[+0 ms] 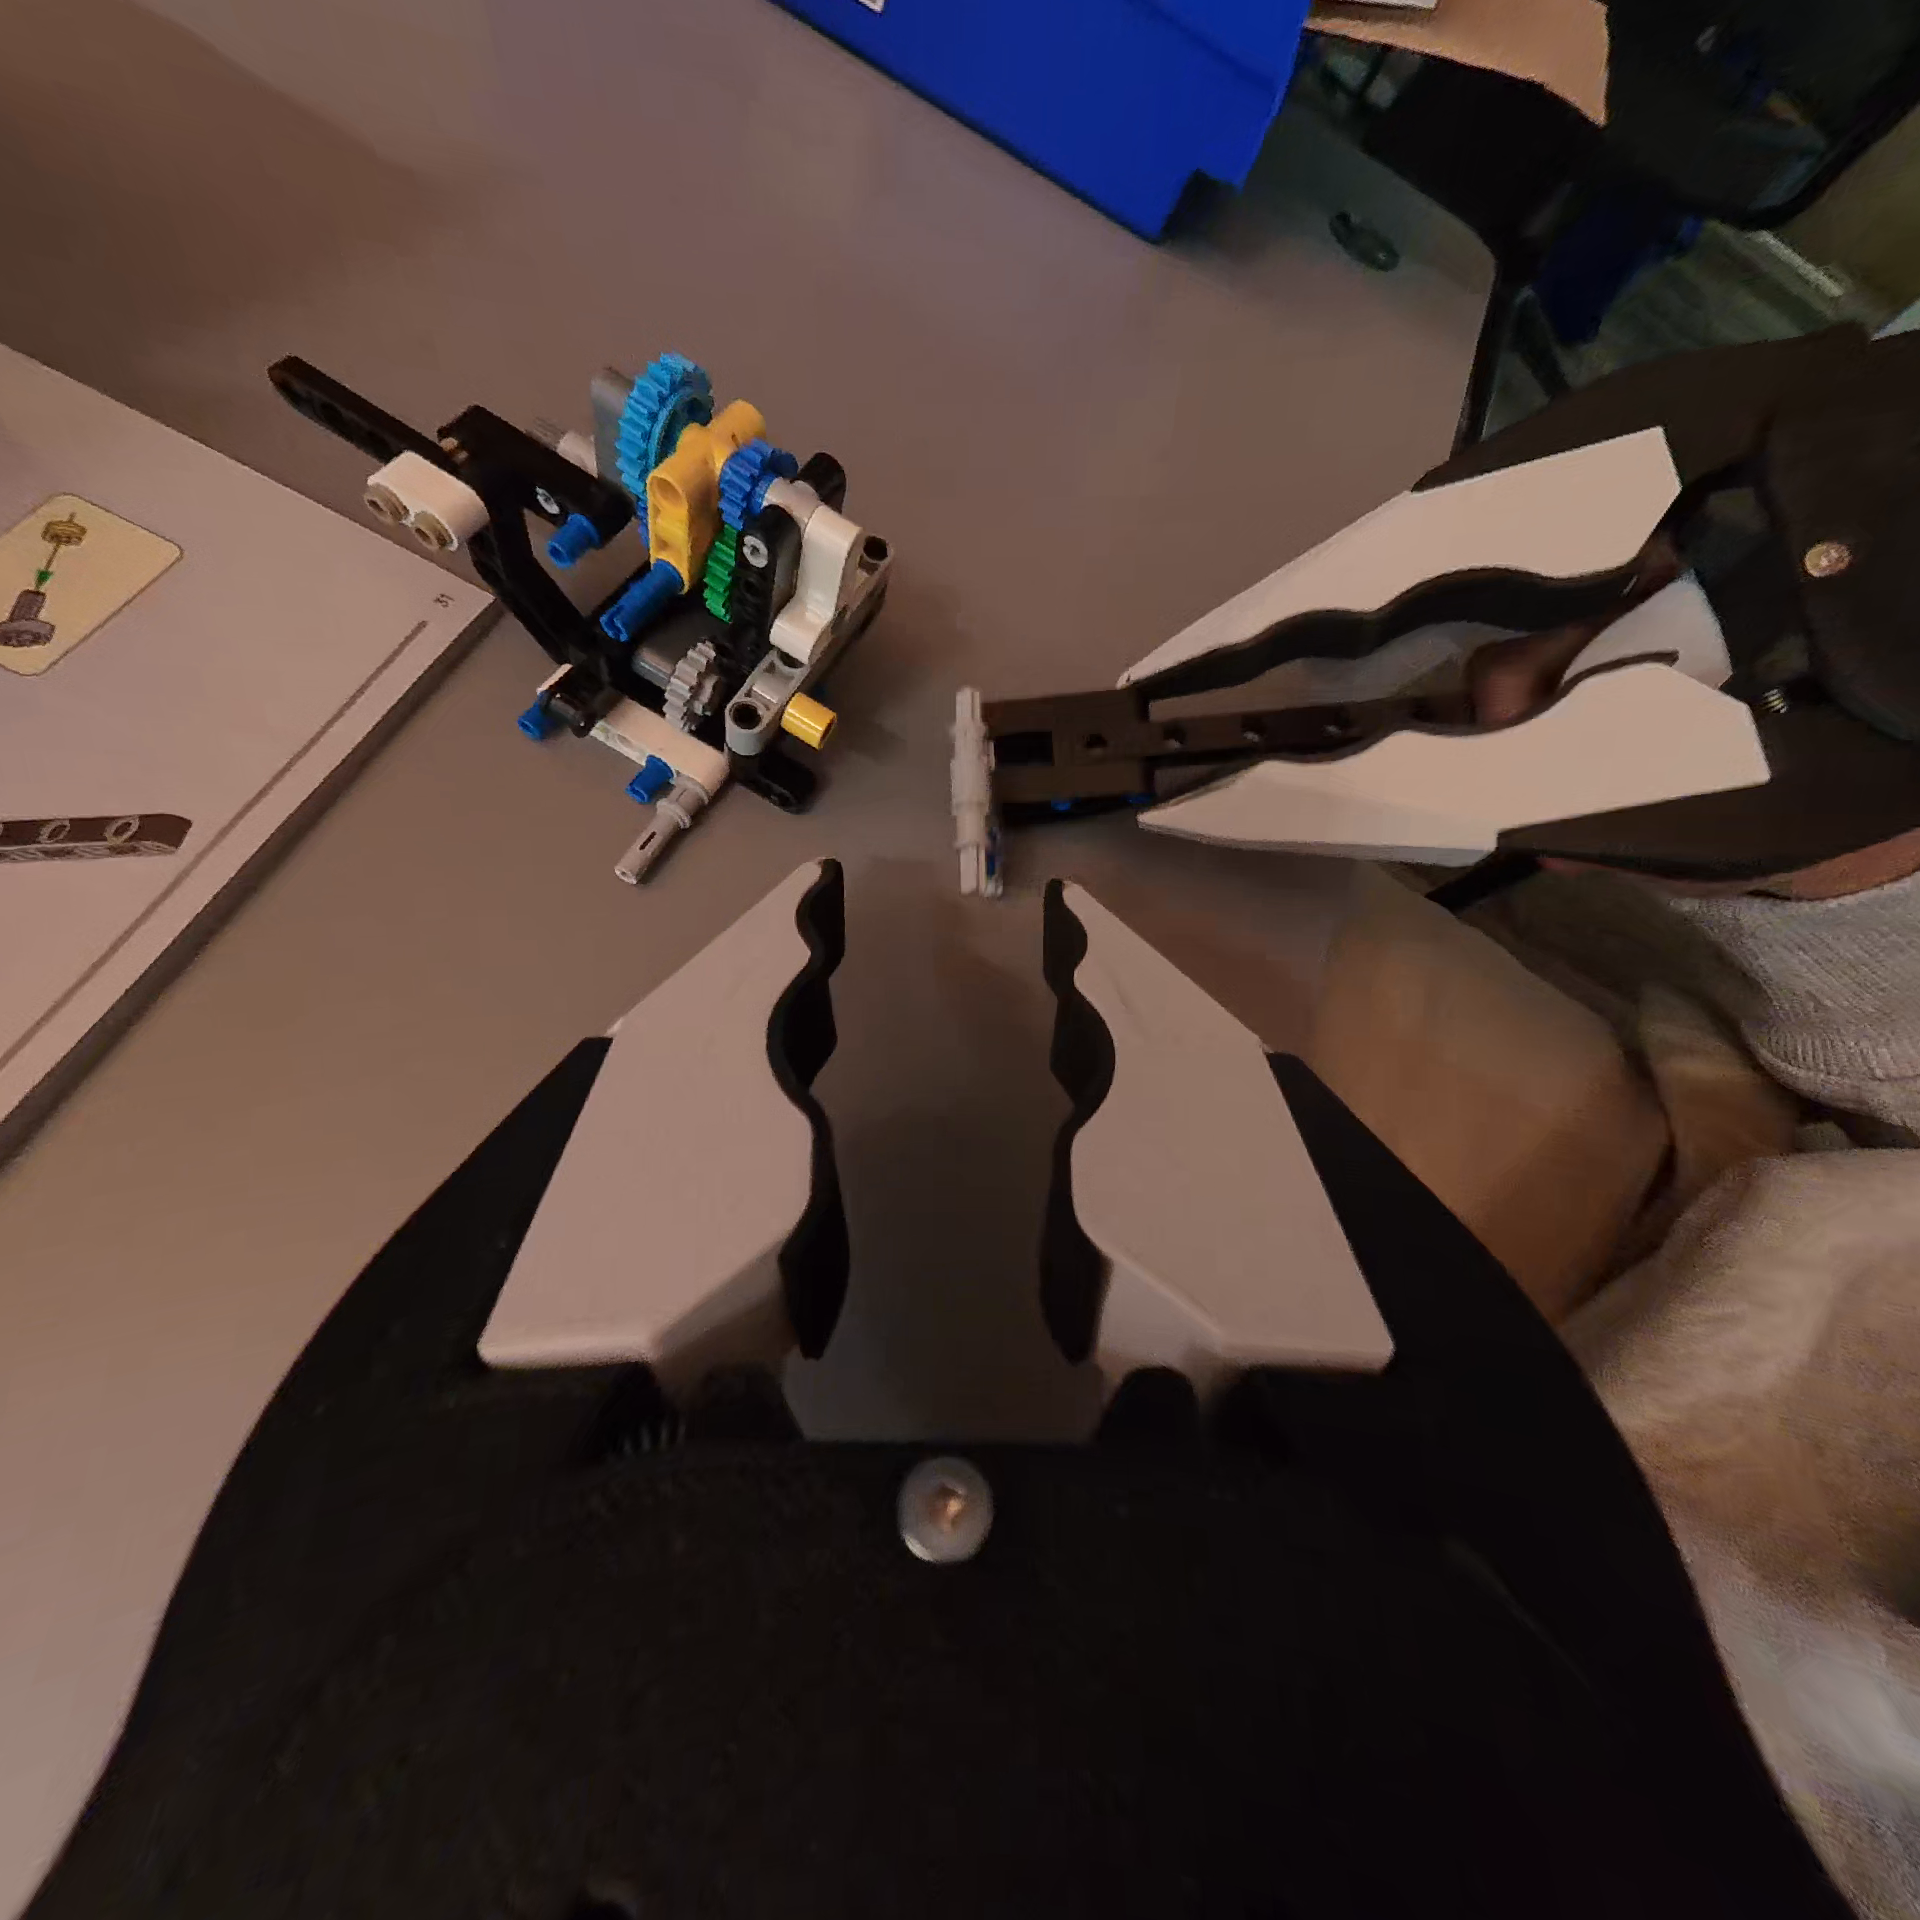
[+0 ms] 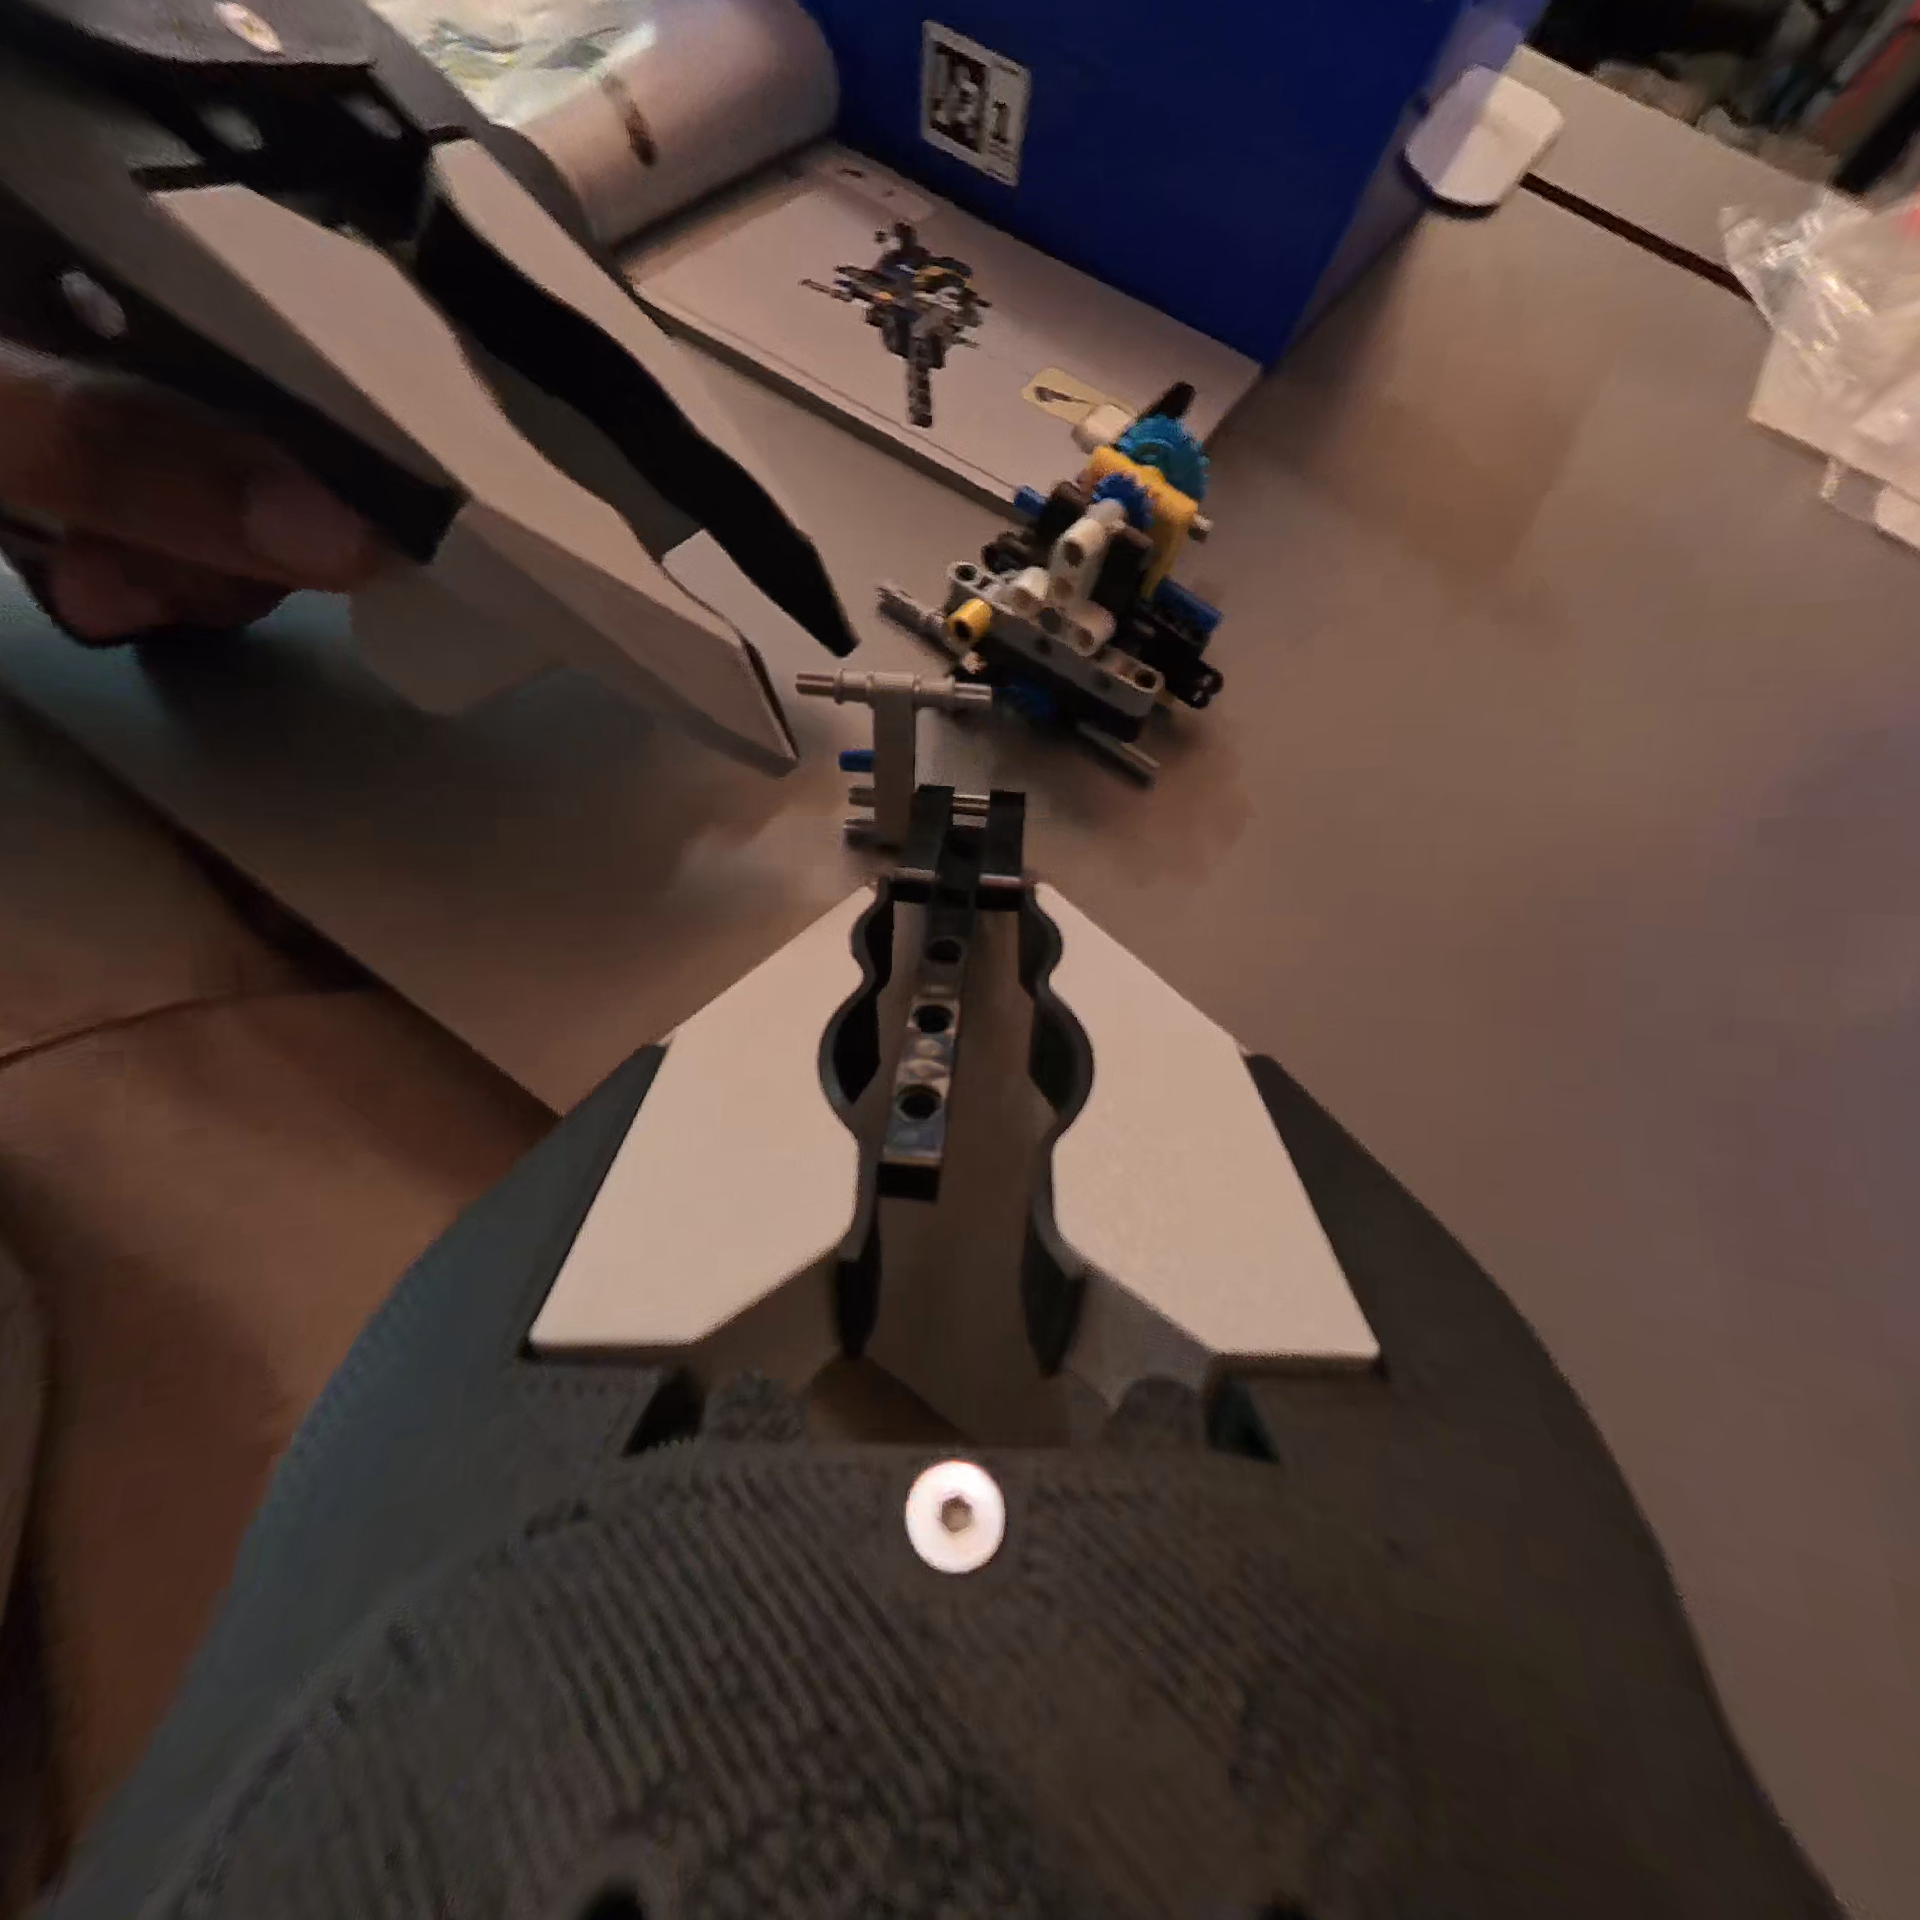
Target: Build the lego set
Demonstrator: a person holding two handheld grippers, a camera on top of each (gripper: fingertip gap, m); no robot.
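**Right claw clamped on a black beam piece, left claw spread and empty**

In the left wrist view, the left gripper [image 1: 940, 878], with white fingers and wavy black pads, hovered over the grey-brown table [image 1: 1039, 416], its two fingers spread apart with nothing between them. Just beyond its tips hung a small sub-assembly: a black perforated plastic beam [image 1: 1081, 743] carrying a white cross-shaped piece [image 1: 969, 790] at its free end. The right gripper [image 1: 1138, 748] came in from the right side and was closed on that beam. Farther up the table to the left stood the partly built lego model [image 1: 665, 592], a cluster of black beams, blue and green gears, a yellow connector, white and grey parts, resting on the table. An open instruction booklet [image 1: 208, 665] lay at the left edge, near the model. A blue box [image 1: 1060, 94] sat at the far side.

In the right wrist view, the right gripper [image 2: 951, 894] gripped the black perforated plastic beam [image 2: 925, 1070] between its pads, the beam running lengthwise along the fingers. The grey-white cross piece [image 2: 894, 748] stuck out ahead of the tips. The left gripper [image 2: 816, 696] entered from the upper left, fingers parted, its tips just beside that piece; whether they touched it could not be told. The lego model [image 2: 1081, 592] stood on the table [image 2: 1507, 831] beyond, in front of the booklet [image 2: 831, 270] and blue box [image 2: 1143, 156]. Clear plastic bags [image 2: 1829, 312] lay at the right edge
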